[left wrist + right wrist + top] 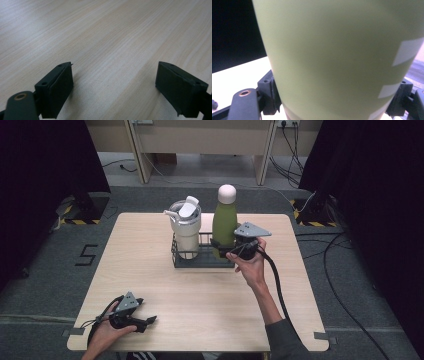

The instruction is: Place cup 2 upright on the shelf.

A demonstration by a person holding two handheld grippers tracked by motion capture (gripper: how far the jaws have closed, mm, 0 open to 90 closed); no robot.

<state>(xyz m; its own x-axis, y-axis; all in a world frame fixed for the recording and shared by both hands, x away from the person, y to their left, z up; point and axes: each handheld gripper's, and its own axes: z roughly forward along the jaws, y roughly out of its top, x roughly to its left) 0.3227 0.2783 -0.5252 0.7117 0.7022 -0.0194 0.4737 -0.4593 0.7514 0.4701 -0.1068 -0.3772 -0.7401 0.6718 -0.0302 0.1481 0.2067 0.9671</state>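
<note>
Grey carpet is surrounding a pale wooden worktop (200, 295), where a black wire caddy (200, 257) is sitting slightly toward 12 o'clock of centre. Inside it a cream tumbler (185, 232) is standing at 9 o'clock of a green bottle (224, 222) with a pale pink cap. The right claw (220, 245) is gripping the bottle's lower body from 3 o'clock. The left claw (150, 320) is resting at the 7 o'clock corner, jaws spread wide over bare wood.
</note>
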